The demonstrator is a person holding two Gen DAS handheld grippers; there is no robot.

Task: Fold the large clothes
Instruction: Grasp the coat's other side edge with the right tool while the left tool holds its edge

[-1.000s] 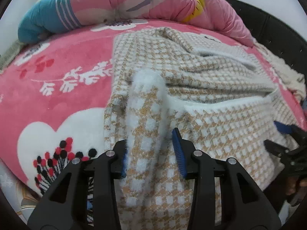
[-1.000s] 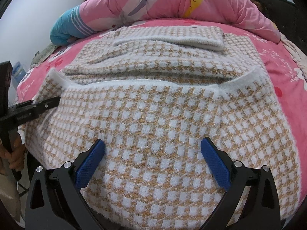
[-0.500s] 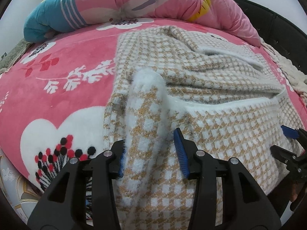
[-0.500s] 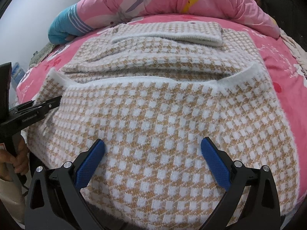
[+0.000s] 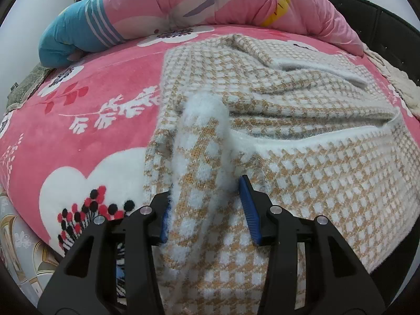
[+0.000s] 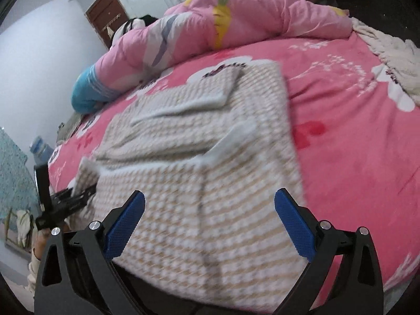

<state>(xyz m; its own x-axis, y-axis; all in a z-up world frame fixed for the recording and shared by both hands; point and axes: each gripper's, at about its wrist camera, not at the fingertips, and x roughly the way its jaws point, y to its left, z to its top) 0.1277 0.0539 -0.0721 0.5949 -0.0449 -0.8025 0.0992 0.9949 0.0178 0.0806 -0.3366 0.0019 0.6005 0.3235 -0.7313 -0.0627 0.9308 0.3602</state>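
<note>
My left gripper [image 5: 207, 210] easing apart around a fuzzy tan-and-white checked knit garment [image 5: 302, 157] fold, pads not pressing, my right gripper [image 6: 210, 223] spread wide, empty, above it, pink floral bedspread [image 5: 78, 136]

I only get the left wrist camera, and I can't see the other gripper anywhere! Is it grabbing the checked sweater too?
Observer: No. The right gripper hangs over the near part of the checked sweater, fingers wide apart, nothing between them.
Operator: What does my gripper look like from there?
Observer: The left gripper sits at the sweater's left edge. Its fingers have just been easing open, with a fold of cloth between them.
Operator: Anything else I'm missing?
Observer: A blurry blue-topped bottle stands by the wall beyond the bed.
</note>
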